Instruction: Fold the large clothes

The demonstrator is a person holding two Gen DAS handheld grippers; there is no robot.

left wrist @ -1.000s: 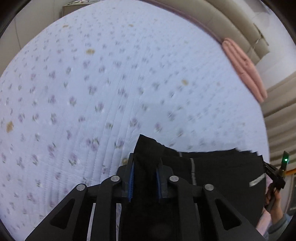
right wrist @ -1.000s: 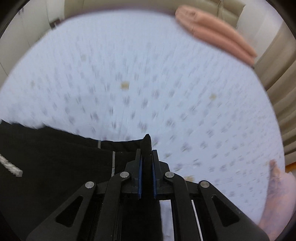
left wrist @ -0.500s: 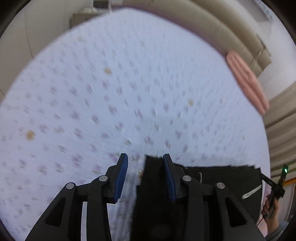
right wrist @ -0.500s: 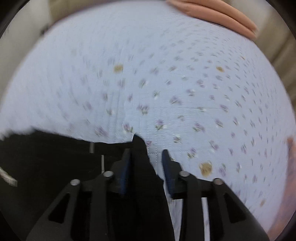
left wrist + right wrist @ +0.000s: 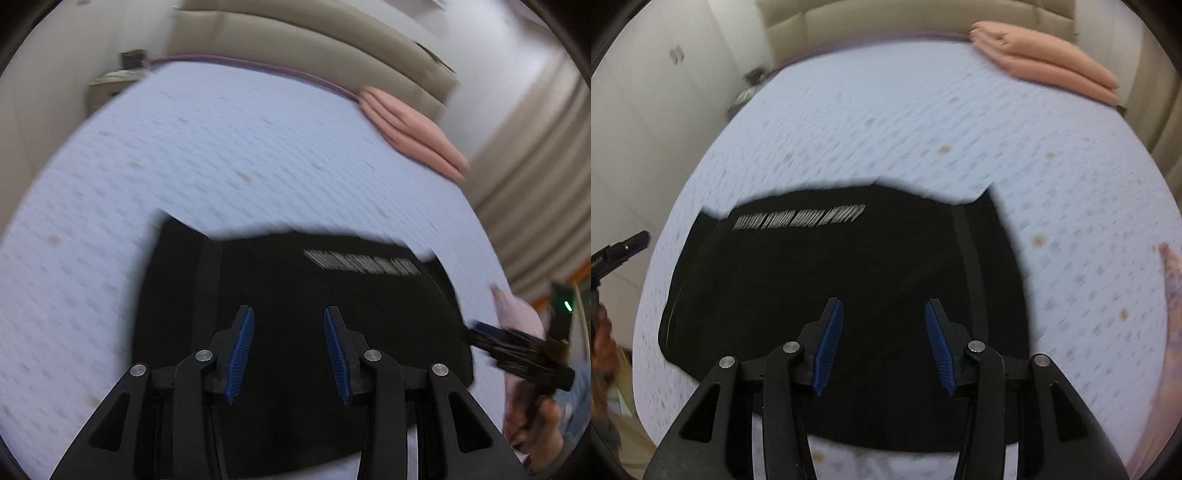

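Black garment (image 5: 295, 291) laid folded on the bed (image 5: 229, 155), both grippers held above it.

The left gripper (image 5: 289, 347) is seen part open with nothing between its blue pads (image 5: 242, 343); the right gripper (image 5: 884, 343) is opening, and nothing is held in it either. The garment is spread flat on the near part of the bed, a white printed strip (image 5: 799, 218) shown along its far edge. A folded pink cloth (image 5: 1049, 66) is placed at the far right corner of the bed, well apart from the garment. Both views are blurred, so finer detail of the floral sheet cannot be told.
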